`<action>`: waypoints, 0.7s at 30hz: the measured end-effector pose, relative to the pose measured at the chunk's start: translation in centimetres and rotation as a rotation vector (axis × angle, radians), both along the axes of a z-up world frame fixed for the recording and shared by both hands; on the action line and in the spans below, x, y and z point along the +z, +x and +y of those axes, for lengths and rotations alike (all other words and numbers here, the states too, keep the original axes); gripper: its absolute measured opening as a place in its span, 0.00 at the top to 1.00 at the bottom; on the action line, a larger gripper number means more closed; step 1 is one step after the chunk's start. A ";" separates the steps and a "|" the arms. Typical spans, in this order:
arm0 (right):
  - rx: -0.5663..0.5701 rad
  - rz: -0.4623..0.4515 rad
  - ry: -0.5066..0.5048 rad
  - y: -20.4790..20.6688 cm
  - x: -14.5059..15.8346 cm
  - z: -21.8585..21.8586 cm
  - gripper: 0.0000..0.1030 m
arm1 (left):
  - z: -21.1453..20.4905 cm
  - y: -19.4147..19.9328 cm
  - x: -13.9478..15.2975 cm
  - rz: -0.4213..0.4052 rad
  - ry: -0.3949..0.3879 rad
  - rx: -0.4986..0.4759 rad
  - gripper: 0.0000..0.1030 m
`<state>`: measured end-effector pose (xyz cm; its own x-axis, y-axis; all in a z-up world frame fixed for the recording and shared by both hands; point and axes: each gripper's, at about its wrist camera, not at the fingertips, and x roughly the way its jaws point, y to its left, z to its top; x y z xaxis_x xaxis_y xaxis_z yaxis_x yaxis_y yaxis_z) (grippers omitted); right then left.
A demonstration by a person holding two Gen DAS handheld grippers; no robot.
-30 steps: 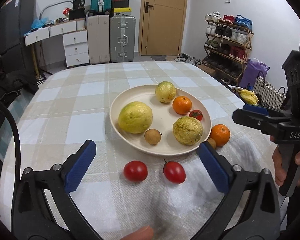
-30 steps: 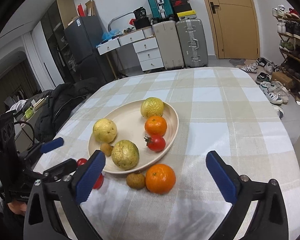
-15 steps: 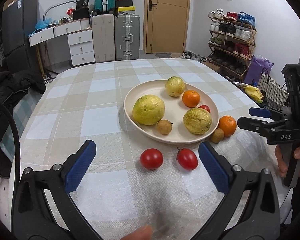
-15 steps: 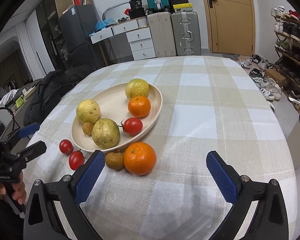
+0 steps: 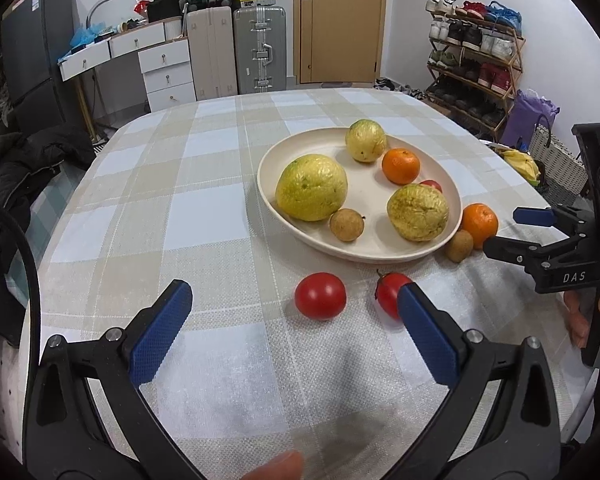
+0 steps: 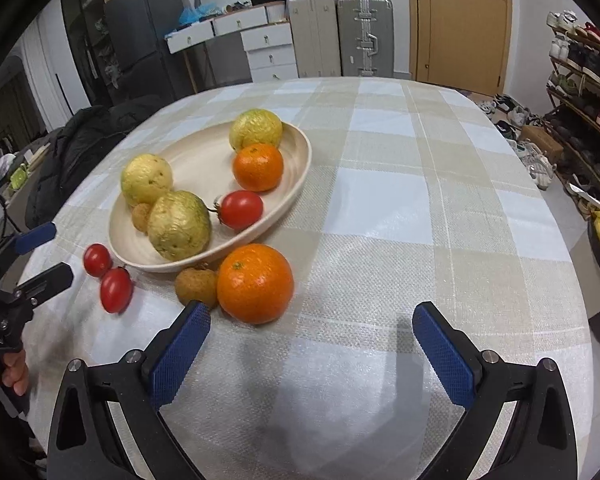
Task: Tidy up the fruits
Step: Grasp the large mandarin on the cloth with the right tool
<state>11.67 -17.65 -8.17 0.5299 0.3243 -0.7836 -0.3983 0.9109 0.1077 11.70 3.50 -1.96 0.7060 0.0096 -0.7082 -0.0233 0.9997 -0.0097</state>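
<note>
A cream plate point(image 5: 268, 160) point(image 6: 296, 152) on the checked tablecloth holds three yellow-green fruits, an orange point(image 5: 400, 165), a small brown fruit point(image 5: 346, 224) and a tomato point(image 6: 241, 209). Off the plate lie two tomatoes point(image 5: 320, 295) point(image 5: 388, 292), a brown fruit point(image 6: 196, 286) and an orange point(image 6: 255, 282). My left gripper point(image 5: 294, 312) is open and empty, just in front of the two loose tomatoes. My right gripper point(image 6: 310, 332) is open and empty, just in front of the loose orange; its left pad is by the brown fruit.
The table edge curves away left and right. A dark jacket point(image 5: 16, 168) hangs at the left edge. Suitcases point(image 5: 236, 48), drawers and a door stand behind. A shoe rack point(image 5: 476, 60) and a basket point(image 5: 556, 160) stand to the right.
Both grippers have pulled back and swung; the plate now sits further right in the left view and further left in the right view. Both stay open. No fruit has moved.
</note>
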 end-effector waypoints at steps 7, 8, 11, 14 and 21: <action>-0.028 0.036 0.012 0.6 -0.4 -0.4 0.00 | 0.0 0.4 -0.7 0.037 0.003 -0.006 0.01; -0.028 0.036 0.012 0.7 -0.4 -0.3 0.00 | -0.1 0.4 -0.8 0.040 0.007 -0.004 0.01; -0.034 0.038 0.011 0.7 -0.3 0.0 0.00 | 0.0 0.6 -1.1 0.049 0.008 0.002 0.01; -0.030 0.031 0.003 0.6 -0.3 0.5 0.00 | 0.1 0.7 -1.1 0.053 0.005 0.004 0.01; 0.007 0.016 0.018 0.0 0.0 0.8 0.16 | 0.1 0.8 -1.1 0.053 0.009 0.005 0.01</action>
